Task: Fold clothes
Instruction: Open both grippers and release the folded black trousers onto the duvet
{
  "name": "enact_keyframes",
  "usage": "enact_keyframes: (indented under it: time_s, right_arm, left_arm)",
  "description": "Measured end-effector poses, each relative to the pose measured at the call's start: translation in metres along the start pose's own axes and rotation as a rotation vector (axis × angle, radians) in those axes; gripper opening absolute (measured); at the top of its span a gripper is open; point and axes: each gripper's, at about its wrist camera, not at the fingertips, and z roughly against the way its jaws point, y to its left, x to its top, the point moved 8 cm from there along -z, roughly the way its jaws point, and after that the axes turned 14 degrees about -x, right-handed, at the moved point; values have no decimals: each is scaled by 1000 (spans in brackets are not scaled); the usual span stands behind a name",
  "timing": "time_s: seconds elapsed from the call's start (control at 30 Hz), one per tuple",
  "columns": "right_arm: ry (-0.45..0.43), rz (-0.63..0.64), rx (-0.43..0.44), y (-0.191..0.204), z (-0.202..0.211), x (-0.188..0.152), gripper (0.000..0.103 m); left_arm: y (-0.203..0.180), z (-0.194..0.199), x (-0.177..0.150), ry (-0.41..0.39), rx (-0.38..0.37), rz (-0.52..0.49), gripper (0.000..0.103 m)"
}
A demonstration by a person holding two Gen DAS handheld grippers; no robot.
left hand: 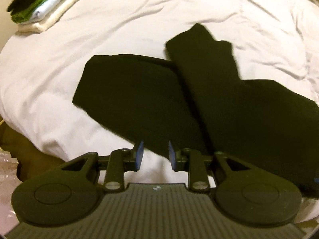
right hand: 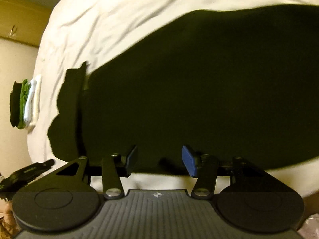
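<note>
Fingers of the left gripper (left hand: 155, 155) and right gripper (right hand: 160, 161) are parted, empty, above the half-folded black garment (left hand: 179, 99); regrasping an edge is probably required next.

black garment (left hand: 179, 99) on white bed (left hand: 139, 20) | left gripper (left hand: 156, 155) fingers apart, empty

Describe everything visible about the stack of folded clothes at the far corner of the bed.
The stack of folded clothes lies on the white bedding near its far left edge, well apart from the black garment. It holds four soft fabric pieces: cream at the bottom, then pale blue, green, and black on top. The layers are folded flat but sit staggered, each edge showing. Nothing but the bedding touches it; neither claw is near.
</note>
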Motion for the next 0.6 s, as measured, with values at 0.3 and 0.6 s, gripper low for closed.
enact_keyframes:
  time_s: [0.3, 0.6]
  right_arm:
    - [23, -67, 93, 143, -66, 7, 53]
    - [-112, -229, 177, 178, -75, 62, 53]
  left_arm:
    - [32, -35, 80, 84, -131, -186, 23]
    - [72, -52, 107, 131, -140, -150, 23]
